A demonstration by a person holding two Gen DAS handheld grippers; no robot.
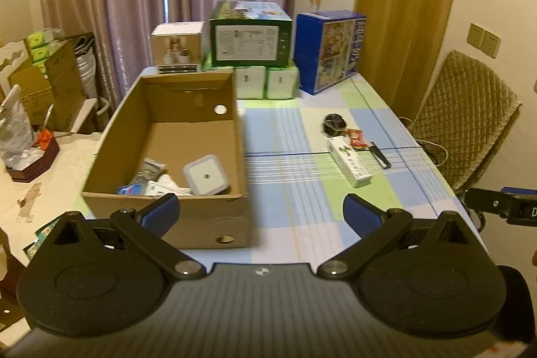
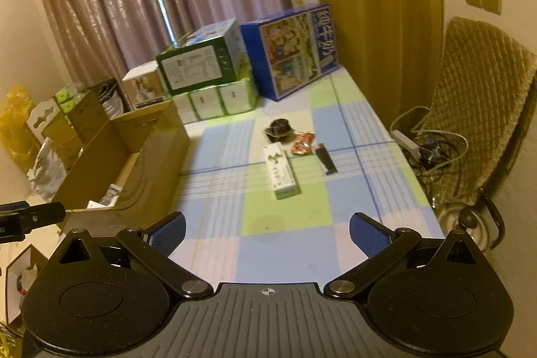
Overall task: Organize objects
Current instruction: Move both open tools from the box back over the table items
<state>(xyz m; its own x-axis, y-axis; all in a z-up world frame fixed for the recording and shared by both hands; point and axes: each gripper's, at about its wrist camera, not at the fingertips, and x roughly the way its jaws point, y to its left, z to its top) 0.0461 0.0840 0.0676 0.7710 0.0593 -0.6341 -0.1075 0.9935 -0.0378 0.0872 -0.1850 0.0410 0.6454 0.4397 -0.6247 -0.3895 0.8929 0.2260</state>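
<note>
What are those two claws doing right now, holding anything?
Left claw: open, holding nothing, above the near end of the cardboard box.
Right claw: open, holding nothing, over the checked tablecloth.

An open brown cardboard box (image 1: pixel 188 123) stands on the left of the checked table (image 1: pixel 302 207), holding a white square gadget (image 1: pixel 205 175) and small packets (image 1: pixel 147 171). To its right lie a long white carton (image 2: pixel 281 172), a dark round object (image 2: pixel 279 130), a red wrapped sweet (image 2: pixel 302 143) and a black clip-like strip (image 2: pixel 326 158), close together.
</note>
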